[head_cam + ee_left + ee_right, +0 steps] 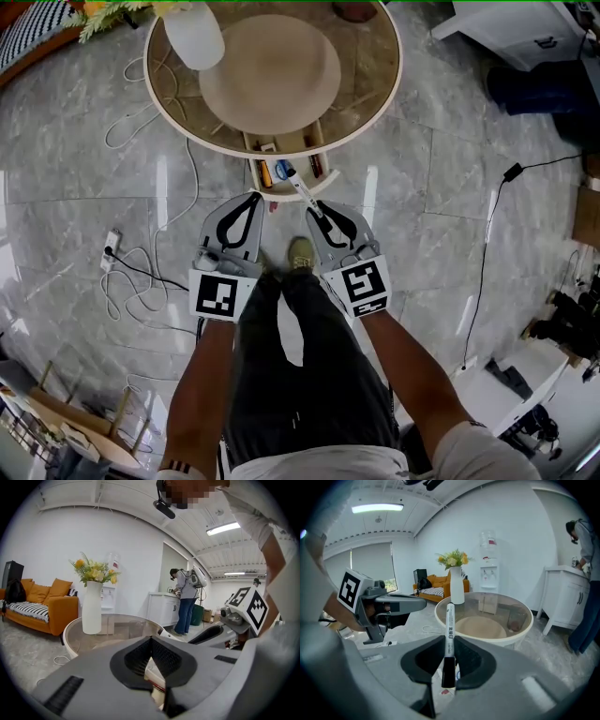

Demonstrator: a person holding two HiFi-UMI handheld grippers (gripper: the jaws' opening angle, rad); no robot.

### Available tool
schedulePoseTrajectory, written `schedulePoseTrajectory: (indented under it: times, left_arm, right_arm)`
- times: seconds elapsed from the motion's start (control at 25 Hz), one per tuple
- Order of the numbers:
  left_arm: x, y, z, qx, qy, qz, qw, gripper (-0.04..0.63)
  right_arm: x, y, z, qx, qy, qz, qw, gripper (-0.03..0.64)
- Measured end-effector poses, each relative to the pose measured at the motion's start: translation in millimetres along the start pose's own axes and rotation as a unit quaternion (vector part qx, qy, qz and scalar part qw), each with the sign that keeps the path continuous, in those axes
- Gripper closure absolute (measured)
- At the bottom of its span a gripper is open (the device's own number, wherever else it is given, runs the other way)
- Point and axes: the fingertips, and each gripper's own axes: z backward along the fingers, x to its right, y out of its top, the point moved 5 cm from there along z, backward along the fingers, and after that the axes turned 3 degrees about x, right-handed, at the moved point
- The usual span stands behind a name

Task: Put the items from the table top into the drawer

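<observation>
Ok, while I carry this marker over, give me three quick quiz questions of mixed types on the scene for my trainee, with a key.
1. Multiple choice: what do the right tongs hold?
A) a white marker with a black cap
B) a spoon
C) nothing

2. True or false: the drawer under the round table is pushed fully closed.

3. Fill in: the left tongs have their jaws ____, with nothing between them.

Key: 1 A. 2 False, it stands open with items inside. 3 shut.
</observation>
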Motion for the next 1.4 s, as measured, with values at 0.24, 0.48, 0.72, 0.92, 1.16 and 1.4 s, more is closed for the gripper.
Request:
schedulePoseTrajectory:
  times: [0.24, 0.48, 0.72, 0.92, 1.16, 1.4]
  left_arm:
    - [2, -30, -2, -0.018, -0.004, -0.005, 0.9998, 0.595]
    - [5, -64, -7, -0.037, -0.015, -0.016, 0.9991, 0.595]
    - [-9, -94, -21, -0.027, -0.021, -0.035, 0.9988, 0.595]
    - [-23, -118, -29, -0.034, -0.016, -0.021, 0.9991, 0.595]
    - [-34, -150, -47, -0.036, -0.029, -0.036, 0.9983, 0.595]
    - [-40, -180, -68, -0.039, -0.046, -0.046, 0.9971, 0.595]
  right_arm:
    - [4, -43, -10, -0.032, 0.005, 0.001, 0.999, 0.552]
    - [20, -89, -25, -0.066, 0.005, -0.007, 0.998, 0.552]
    - [38, -127, -62, -0.079, 0.006, -0.012, 0.997, 0.552]
    - [51, -156, -90, -0.089, 0.009, -0.021, 0.996, 0.552]
    - [64, -181, -125, -0.109, 0.012, -0.018, 0.994, 0.551]
    - [79, -205, -159, -0.128, 0.007, -0.019, 0.992, 0.551]
